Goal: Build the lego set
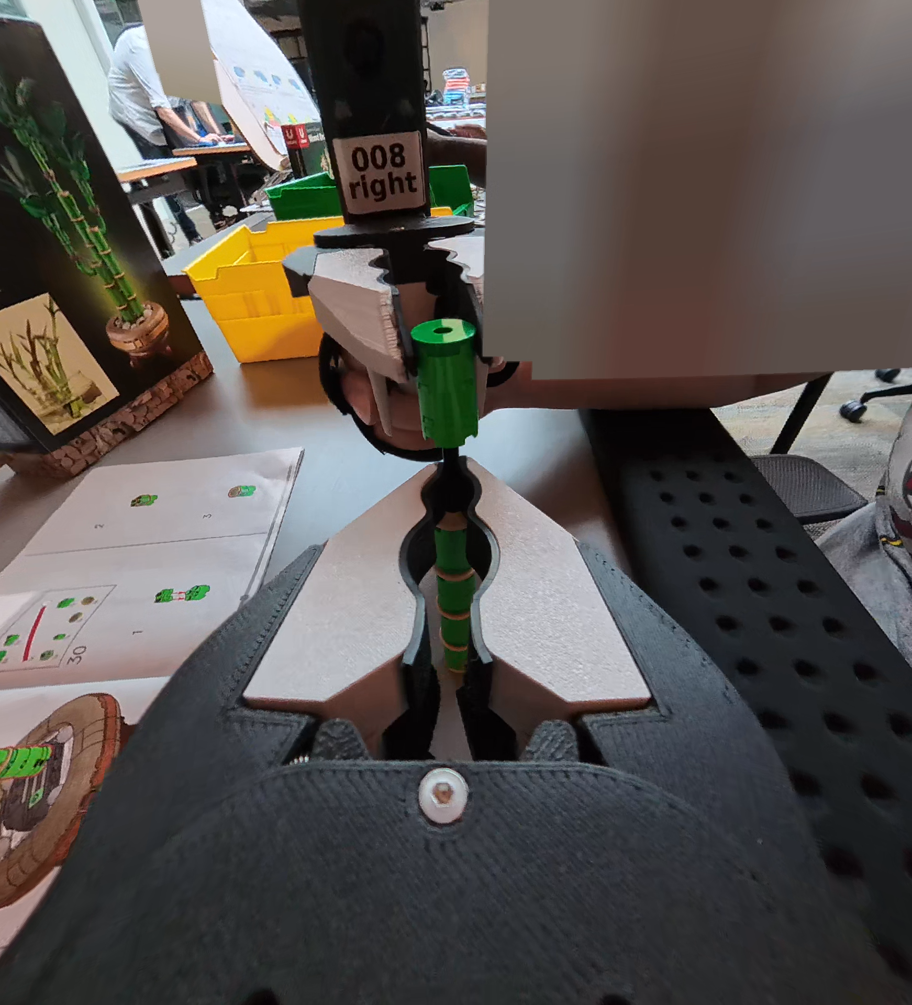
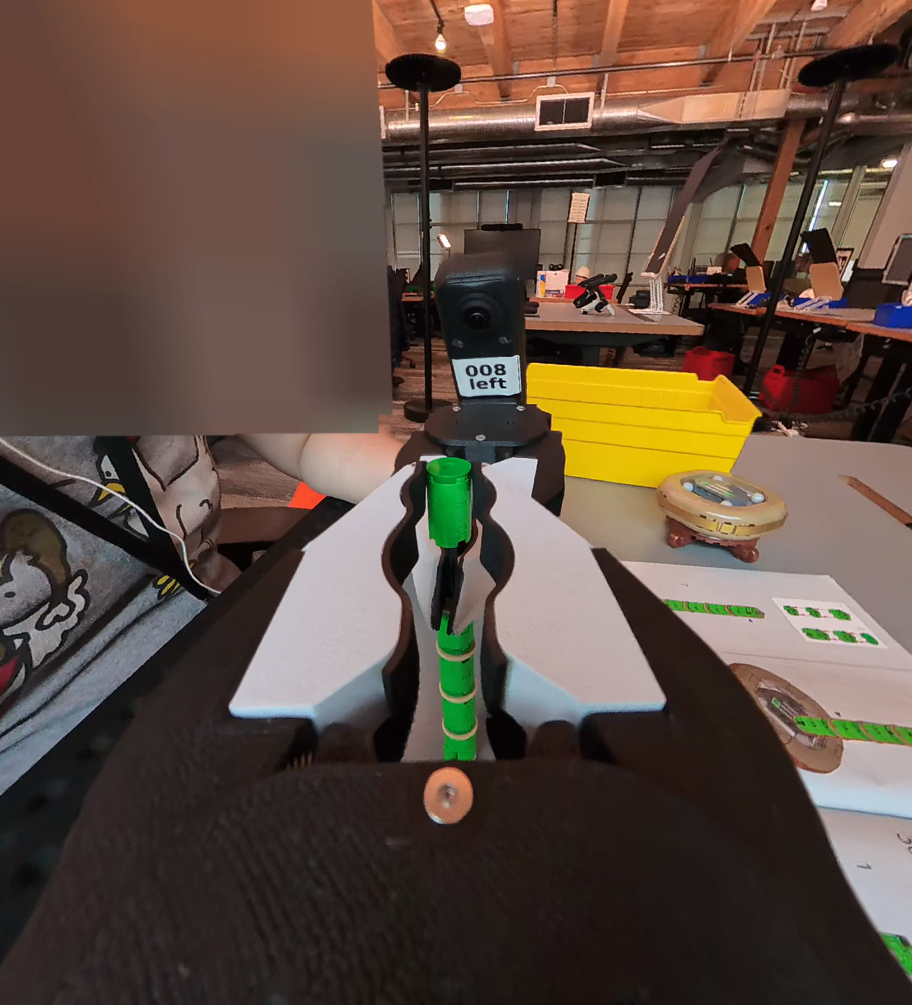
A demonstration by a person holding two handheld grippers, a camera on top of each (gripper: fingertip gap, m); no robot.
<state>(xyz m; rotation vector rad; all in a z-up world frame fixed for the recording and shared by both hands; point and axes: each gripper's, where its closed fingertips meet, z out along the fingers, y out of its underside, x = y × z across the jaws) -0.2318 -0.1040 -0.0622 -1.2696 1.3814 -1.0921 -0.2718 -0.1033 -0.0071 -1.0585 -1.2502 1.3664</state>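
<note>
An upright bamboo stalk of green segments with tan rings (image 1: 455, 598) hangs between my two facing grippers; it also shows in the right wrist view (image 2: 456, 690). A thin black axle (image 1: 451, 454) rises from its top into a larger green cylinder (image 1: 445, 380). My left gripper (image 1: 449, 470) is shut on the axle just below the cylinder, and it shows from the front in the right wrist view (image 2: 448, 590). My right gripper (image 2: 447, 489) is shut on the green cylinder (image 2: 447, 506) from the opposite side, and it shows in the left wrist view (image 1: 440, 375), partly hidden by a blur patch.
A round tan pot base on brown feet (image 2: 720, 511) stands on the table. An open instruction booklet (image 1: 144, 544) (image 2: 769, 680) lies flat. The set's box (image 1: 62, 244) stands at the left. A yellow bin (image 1: 247, 293) (image 2: 639, 429) is behind. A black perforated surface (image 1: 742, 598) lies by a person's grey shirt. Some 6 cm of space lies between my two pairs of fingers.
</note>
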